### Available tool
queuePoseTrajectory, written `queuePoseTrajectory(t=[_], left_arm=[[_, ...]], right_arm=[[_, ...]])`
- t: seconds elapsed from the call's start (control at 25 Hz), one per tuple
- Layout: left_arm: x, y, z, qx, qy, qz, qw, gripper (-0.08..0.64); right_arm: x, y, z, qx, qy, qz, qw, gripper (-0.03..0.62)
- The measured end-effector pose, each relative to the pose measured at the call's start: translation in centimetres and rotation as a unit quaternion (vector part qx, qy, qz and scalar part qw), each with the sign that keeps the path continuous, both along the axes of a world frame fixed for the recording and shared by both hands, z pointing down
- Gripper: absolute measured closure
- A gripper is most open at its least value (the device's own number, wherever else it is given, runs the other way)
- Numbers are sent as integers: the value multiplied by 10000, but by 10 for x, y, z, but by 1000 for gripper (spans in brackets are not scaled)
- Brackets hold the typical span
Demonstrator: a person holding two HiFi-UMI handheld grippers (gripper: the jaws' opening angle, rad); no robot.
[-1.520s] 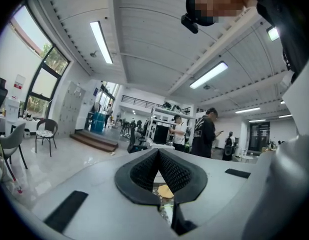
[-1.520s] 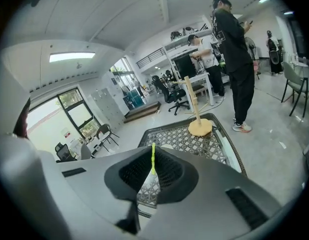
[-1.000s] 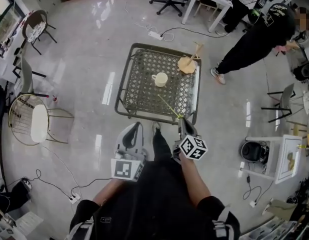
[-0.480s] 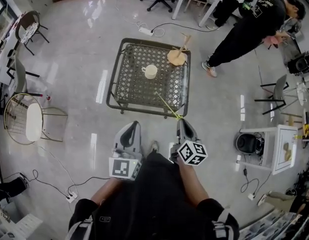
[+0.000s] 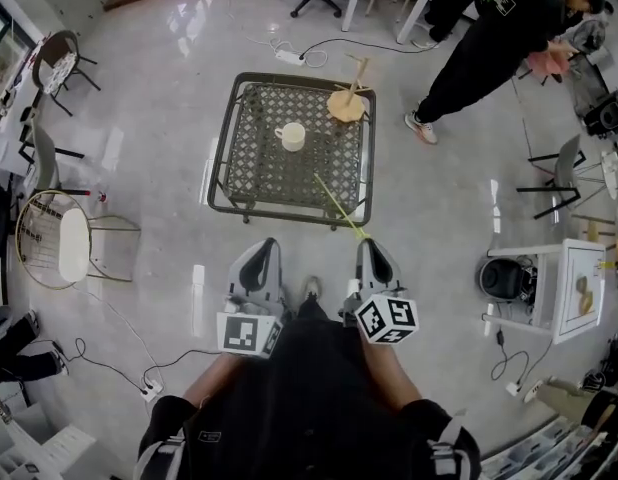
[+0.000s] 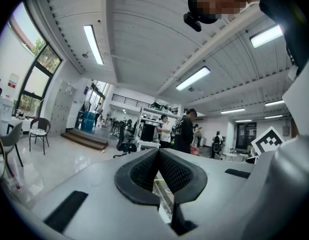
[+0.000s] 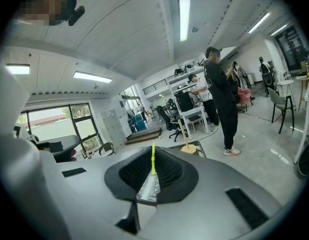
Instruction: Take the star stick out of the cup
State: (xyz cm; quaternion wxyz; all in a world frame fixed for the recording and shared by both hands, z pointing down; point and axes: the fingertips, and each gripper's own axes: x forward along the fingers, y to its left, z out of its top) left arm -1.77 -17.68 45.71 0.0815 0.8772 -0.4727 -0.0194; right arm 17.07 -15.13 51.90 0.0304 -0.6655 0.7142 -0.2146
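Note:
My right gripper point(image 5: 369, 247) is shut on the near end of a thin yellow-green star stick point(image 5: 336, 204). The stick slants up and left over the front right corner of the dark lattice table point(image 5: 251, 163). In the right gripper view the stick point(image 7: 153, 160) stands pinched between the black pads. A cream cup point(image 5: 290, 136) sits on the table's middle, apart from the stick. My left gripper point(image 5: 263, 247) hangs shut beside it over the floor, holding nothing. Its pads point(image 6: 144, 169) meet at the tip in the left gripper view.
A wooden stand point(image 5: 346, 103) sits on the table's far right corner. A person in black point(image 5: 494, 38) bends over at the upper right. A round wire chair point(image 5: 59, 243) is at the left, a white side table point(image 5: 569, 308) at the right. Cables point(image 5: 109, 353) lie on the floor.
The table and cup have slid farther away in the head view. Both grippers sit a little lower in the frame, the right one still holding the stick.

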Motion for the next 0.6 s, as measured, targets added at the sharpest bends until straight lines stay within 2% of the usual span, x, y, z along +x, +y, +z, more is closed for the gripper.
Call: queuePoseTrajectory(t=[0.2, 0.6], left_arm=[[9, 6, -2, 7, -39, -21, 10000, 545], [24, 13, -5, 43, -27, -38, 10000, 545]], right_arm=[[4, 21, -16, 191, 21, -44, 9998, 572], [14, 34, -17, 208, -17, -113, 9997, 572]])
